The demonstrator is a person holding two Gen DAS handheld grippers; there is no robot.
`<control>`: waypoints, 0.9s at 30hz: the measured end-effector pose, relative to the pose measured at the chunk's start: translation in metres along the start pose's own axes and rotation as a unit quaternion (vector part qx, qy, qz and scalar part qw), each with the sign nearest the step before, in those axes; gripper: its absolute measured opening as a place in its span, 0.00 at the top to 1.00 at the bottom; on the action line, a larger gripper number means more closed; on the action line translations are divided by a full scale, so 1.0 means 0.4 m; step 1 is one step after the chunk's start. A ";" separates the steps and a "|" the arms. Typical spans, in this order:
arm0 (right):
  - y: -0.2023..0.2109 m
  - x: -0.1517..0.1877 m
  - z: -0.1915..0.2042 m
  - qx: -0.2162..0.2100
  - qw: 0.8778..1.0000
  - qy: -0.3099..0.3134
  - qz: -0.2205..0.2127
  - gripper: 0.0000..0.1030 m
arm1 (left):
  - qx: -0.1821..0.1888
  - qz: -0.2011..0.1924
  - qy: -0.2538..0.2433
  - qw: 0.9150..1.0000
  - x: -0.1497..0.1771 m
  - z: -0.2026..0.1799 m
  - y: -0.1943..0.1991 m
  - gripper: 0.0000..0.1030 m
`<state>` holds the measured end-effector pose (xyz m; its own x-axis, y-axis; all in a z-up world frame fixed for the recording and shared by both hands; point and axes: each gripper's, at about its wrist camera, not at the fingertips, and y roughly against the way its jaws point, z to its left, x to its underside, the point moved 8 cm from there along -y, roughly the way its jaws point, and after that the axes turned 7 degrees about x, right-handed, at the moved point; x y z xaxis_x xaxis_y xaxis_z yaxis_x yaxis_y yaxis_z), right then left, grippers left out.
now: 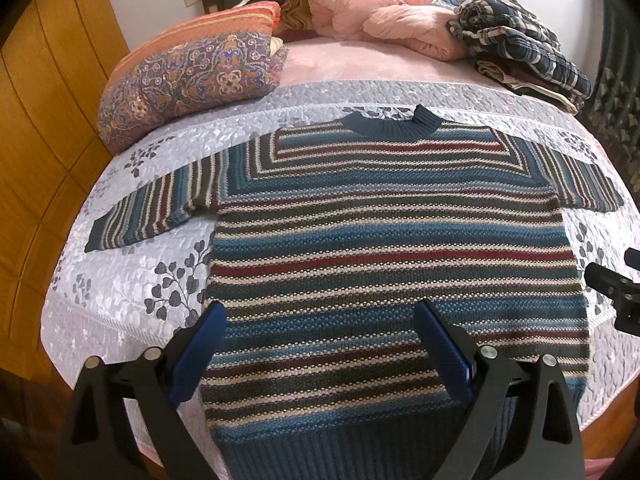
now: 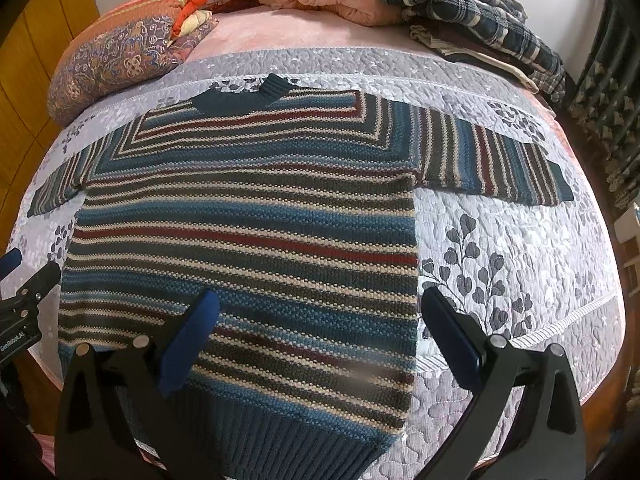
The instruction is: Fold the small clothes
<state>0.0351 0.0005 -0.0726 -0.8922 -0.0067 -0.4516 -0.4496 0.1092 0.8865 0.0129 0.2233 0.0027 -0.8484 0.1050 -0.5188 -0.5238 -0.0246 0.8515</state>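
Lower left of its view, the left gripper (image 1: 320,328) hangs with its 2 fingers spread wide, empty; the striped sweater (image 1: 380,264) lies flat mid-frame on the quilt (image 1: 120,280); the right gripper (image 2: 320,320) gapes likewise.

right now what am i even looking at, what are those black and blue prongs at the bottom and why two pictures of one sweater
The prongs are hand-held grippers, one in each of a person's hands, each carrying a wide-angle camera that looks along its two fingers. One picture comes from the left gripper, the other from the right gripper. Both are open and hold nothing. A striped knit sweater lies flat on a quilted bedspread, sleeves spread out to the sides. Further back sit a patterned cushion, pink bedding and a heap of plaid clothes.
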 end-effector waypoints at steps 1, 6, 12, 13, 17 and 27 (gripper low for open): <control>0.001 -0.001 -0.002 0.000 1.000 -0.001 -0.001 0.03 | 0.000 0.000 0.000 1.000 0.000 -0.002 0.000 0.08; 0.000 -0.004 -0.022 -0.002 1.000 -0.006 -0.005 0.03 | -0.002 -0.003 -0.003 1.000 -0.005 -0.014 0.000 0.08; -0.024 -0.036 -0.098 -0.018 0.999 -0.033 -0.005 0.03 | 0.001 0.007 0.005 1.000 -0.016 -0.042 -0.025 0.08; -0.028 -0.045 -0.117 -0.018 0.999 -0.039 -0.006 0.03 | 0.003 0.012 0.007 1.000 -0.023 -0.052 -0.038 0.08; -0.072 -0.103 -0.277 -0.012 0.996 -0.093 -0.014 0.03 | 0.021 0.011 0.009 1.000 -0.070 -0.101 -0.089 0.08; -0.345 -0.176 -0.916 0.044 0.962 -0.263 0.051 0.03 | 0.060 -0.001 0.009 0.998 -0.260 -0.287 -0.292 0.08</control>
<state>0.1440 -0.3782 -0.1265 -0.7762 0.5099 -0.3709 -0.3345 0.1656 0.9277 0.1535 0.1009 -0.0513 -0.8491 0.0876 -0.5209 -0.5135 0.0946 0.8529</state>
